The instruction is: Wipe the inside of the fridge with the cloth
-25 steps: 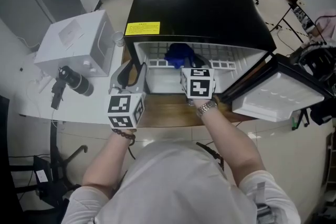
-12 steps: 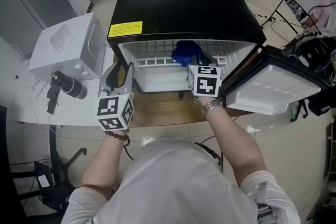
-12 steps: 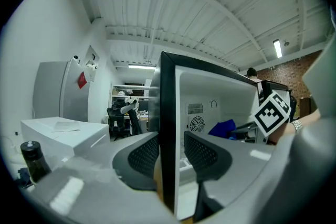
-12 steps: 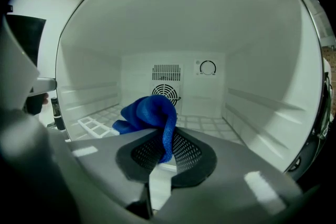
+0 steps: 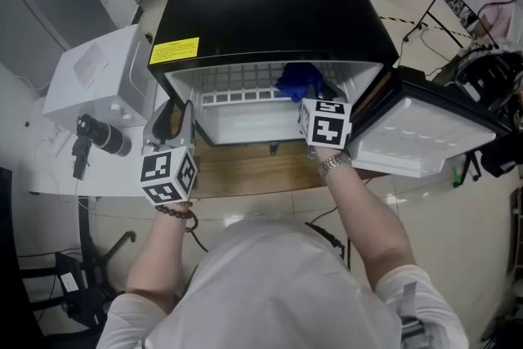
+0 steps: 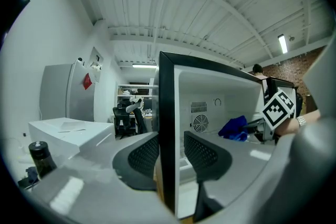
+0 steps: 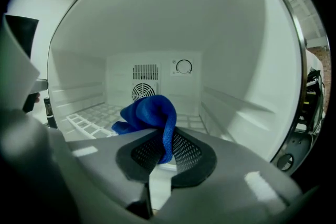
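A small black fridge (image 5: 270, 4) stands open on a wooden table (image 5: 245, 172). Its white inside holds a wire shelf (image 5: 241, 84). My right gripper (image 5: 315, 98) reaches into the right half of the fridge, shut on a crumpled blue cloth (image 5: 300, 80). In the right gripper view the cloth (image 7: 149, 113) bulges out above the closed pads (image 7: 181, 147), over the shelf and in front of the back wall's fan vent (image 7: 143, 92). My left gripper (image 5: 173, 117) straddles the front edge of the fridge's left wall (image 6: 167, 128), its pads clamped on either side. The left gripper view also shows the cloth (image 6: 233, 127).
The fridge door (image 5: 425, 139) hangs open to the right. A white box-shaped appliance (image 5: 102, 82) and a black cylindrical device (image 5: 102, 135) sit on the white desk at the left. Office chairs and stands fill the floor behind and to the right.
My right gripper has carried the blue cloth to the right along the shelf inside the fridge. My left gripper has kept its hold on the fridge's left wall.
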Action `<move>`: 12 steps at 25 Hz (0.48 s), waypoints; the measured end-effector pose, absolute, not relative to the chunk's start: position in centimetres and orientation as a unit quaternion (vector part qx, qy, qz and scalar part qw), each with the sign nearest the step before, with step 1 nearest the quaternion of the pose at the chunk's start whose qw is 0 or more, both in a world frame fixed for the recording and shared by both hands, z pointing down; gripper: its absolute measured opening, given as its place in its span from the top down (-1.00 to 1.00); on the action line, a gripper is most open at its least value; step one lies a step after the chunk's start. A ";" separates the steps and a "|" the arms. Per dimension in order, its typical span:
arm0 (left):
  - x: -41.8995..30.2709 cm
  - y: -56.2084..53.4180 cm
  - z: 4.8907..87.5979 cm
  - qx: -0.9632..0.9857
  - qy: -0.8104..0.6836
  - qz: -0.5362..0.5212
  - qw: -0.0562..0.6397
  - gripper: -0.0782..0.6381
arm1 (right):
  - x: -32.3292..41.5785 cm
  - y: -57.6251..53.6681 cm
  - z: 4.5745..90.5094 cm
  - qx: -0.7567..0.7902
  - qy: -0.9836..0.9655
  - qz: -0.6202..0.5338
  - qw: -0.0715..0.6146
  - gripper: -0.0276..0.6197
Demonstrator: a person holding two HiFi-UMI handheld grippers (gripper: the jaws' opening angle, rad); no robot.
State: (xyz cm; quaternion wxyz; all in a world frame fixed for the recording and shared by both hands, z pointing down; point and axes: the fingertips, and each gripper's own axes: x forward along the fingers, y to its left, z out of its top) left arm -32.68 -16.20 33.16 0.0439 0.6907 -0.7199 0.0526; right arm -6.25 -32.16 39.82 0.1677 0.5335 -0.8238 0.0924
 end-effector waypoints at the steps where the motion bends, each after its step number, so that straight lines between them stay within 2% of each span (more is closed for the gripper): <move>1: -32.4 -16.3 33.2 0.689 -0.721 0.054 0.043 0.38 | -5.6 -32.4 39.9 0.535 -0.823 0.093 0.167 0.81; 12: -32.9 -16.1 33.2 0.677 -0.733 0.049 0.048 0.38 | -4.2 -32.5 39.8 0.549 -0.814 0.088 0.165 0.81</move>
